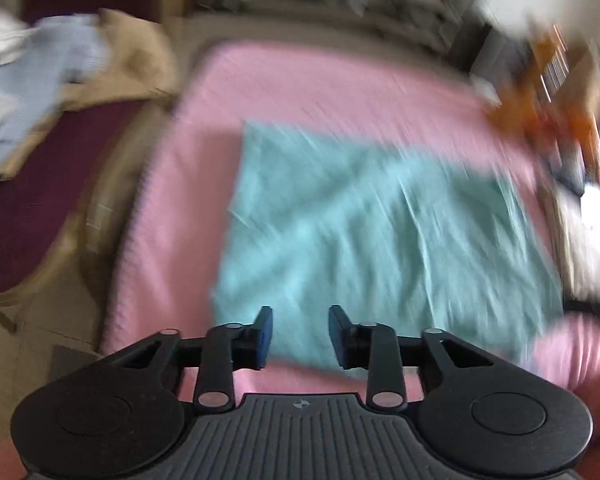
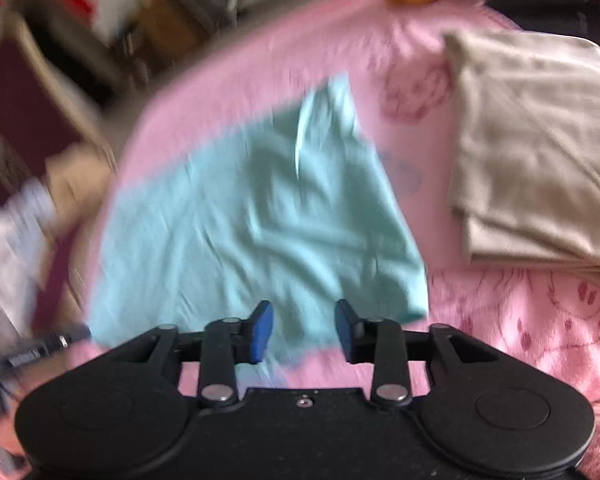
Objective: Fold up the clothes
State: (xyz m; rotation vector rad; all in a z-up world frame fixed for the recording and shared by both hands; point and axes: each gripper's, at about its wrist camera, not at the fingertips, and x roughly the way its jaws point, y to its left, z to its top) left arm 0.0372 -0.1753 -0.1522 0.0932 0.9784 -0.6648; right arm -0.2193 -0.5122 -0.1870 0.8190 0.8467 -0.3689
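While a teal garment (image 1: 380,232) lies flat on the pink bedspread (image 1: 300,76), left gripper (image 1: 300,334) and right gripper (image 2: 304,330) hover spread and empty, apparently between folds, needing an edge to pinch.

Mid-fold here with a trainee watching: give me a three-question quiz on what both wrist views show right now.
1. True or false: the left gripper is clamped on the turquoise garment.
2. What lies to the right of the turquoise garment in the right wrist view? A) a folded beige garment B) a laundry basket C) a pair of shoes
3. Fill in: the garment lies on a ____ bedspread.

Key:
1. False; its jaws are apart and empty, as are the right gripper's.
2. A, the folded beige garment.
3. Pink; the pink bedspread.
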